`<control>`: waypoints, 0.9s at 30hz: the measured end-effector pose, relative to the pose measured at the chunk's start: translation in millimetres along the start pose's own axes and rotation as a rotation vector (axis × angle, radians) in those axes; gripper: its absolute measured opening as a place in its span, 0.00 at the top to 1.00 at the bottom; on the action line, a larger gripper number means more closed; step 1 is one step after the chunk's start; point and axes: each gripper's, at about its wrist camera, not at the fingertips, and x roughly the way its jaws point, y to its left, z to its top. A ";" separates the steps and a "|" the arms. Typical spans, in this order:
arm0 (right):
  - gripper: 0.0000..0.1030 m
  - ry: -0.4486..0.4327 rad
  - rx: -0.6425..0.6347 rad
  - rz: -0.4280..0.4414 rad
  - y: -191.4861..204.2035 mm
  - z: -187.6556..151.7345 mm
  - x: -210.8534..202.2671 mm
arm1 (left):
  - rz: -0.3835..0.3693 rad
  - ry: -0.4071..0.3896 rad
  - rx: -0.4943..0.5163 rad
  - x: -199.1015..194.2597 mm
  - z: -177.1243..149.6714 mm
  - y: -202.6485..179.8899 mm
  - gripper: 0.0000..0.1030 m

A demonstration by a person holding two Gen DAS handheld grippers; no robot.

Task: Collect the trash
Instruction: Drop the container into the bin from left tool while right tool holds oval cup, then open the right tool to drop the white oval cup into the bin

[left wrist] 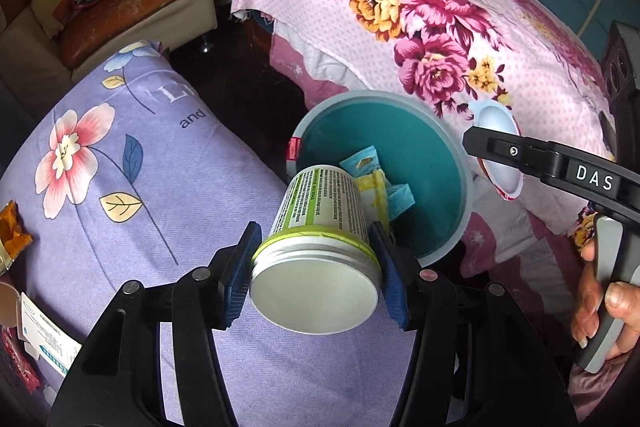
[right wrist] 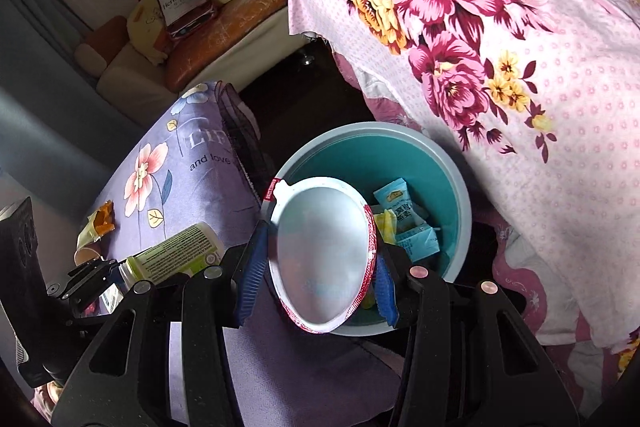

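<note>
My left gripper (left wrist: pixel 316 263) is shut on a white jar with a green label and a silver lid (left wrist: pixel 320 247), held tilted by the near rim of the teal trash bin (left wrist: pixel 460 155). My right gripper (right wrist: pixel 320 267) is shut on an empty white plastic cup with a red rim (right wrist: pixel 320 255), its mouth facing the camera, above the near edge of the bin (right wrist: pixel 456 183). Blue and yellow wrappers (right wrist: pixel 404 215) lie inside the bin. In the left wrist view the right gripper (left wrist: pixel 500 147) with the cup (left wrist: pixel 496 123) hangs at the bin's right side. The jar (right wrist: pixel 176 255) shows at the left in the right wrist view.
The bin stands on dark floor between a purple floral cover (left wrist: pixel 120 167) and a pink floral bedspread (left wrist: pixel 440 27). An orange wrapper (left wrist: pixel 12 235), a paper cup (right wrist: pixel 86 257) and a small white box (left wrist: pixel 48 343) lie on the purple cover. A sofa (left wrist: pixel 120 7) with a bag stands behind.
</note>
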 end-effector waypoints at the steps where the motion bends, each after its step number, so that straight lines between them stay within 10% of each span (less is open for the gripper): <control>1: 0.56 0.000 0.009 -0.005 -6.0 -1.1 -0.2 | 0.000 0.009 0.010 5.7 1.9 -6.2 0.45; 14: 0.56 0.031 0.040 -0.030 -30.5 -5.8 12.1 | 0.000 0.080 0.020 47.0 8.6 -27.5 0.45; 27: 0.56 0.060 0.008 -0.046 -15.6 -6.1 23.8 | 0.027 0.044 -0.024 31.2 -0.2 -9.5 0.12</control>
